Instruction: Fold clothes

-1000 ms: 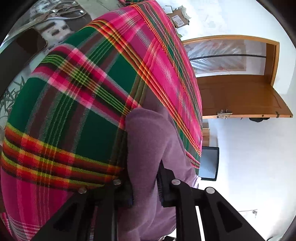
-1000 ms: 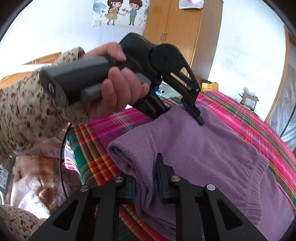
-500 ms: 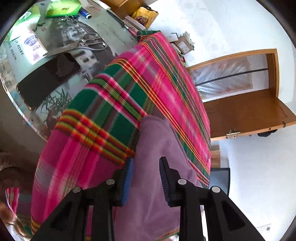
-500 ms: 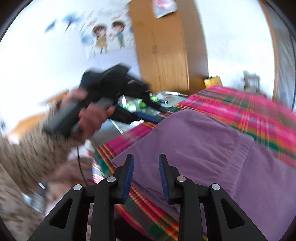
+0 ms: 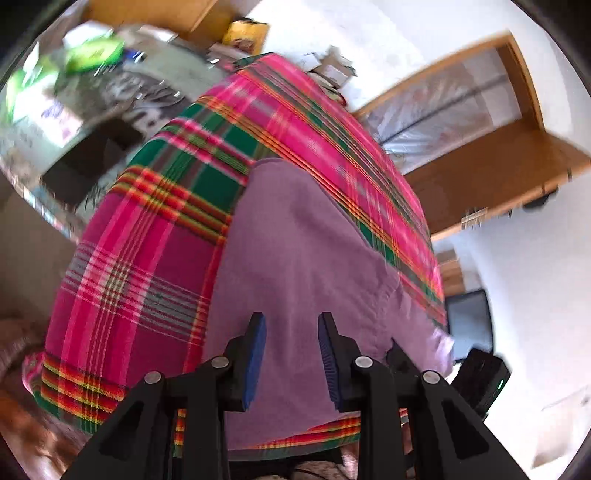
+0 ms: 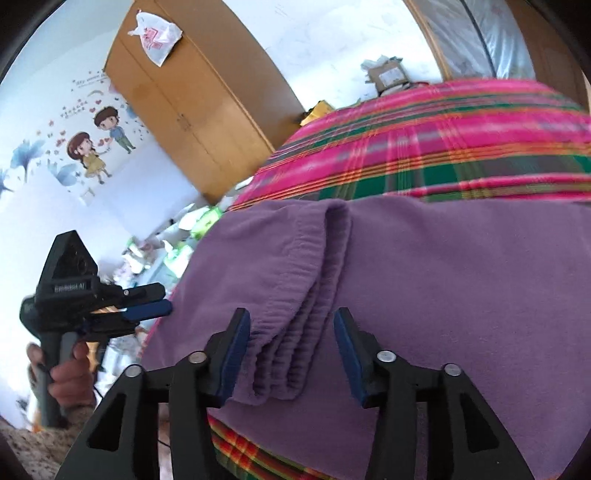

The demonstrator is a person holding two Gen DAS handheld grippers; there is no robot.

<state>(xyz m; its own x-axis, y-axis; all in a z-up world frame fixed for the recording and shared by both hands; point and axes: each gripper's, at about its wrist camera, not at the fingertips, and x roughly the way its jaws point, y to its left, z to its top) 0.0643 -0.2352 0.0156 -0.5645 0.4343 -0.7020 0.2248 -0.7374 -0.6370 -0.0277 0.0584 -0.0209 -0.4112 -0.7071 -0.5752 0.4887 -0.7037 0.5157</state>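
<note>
A: What do we have, left to right?

B: Right wrist view first. Far left we see a hand in a flowered sleeve holding the left gripper by its handle, off the left edge of the purple garment. Its blue pads stand apart with nothing between them.

A: And from its own camera?

B: Same. The left gripper hangs above the garment, jaws parted, not touching the cloth as far as we can tell. Released.

A: Where's the garment?

B: Lying on the pink and green plaid cloth, near its front edge. It's folded over; we see a ribbed hem bunched in stacked layers in the middle of the right wrist view.

A: Right gripper?

B: The right gripper has its jaws opening, wide apart now. The bunched hem sits between them but the pads aren't pressing on it. Let go.

A: Surroundings?

B: Left of the plaid cloth, a cluttered glass tabletop, blurred. Behind, a wooden wardrobe with a plastic bag on top, and cartoon wall stickers. On the right, a wooden door.
</note>
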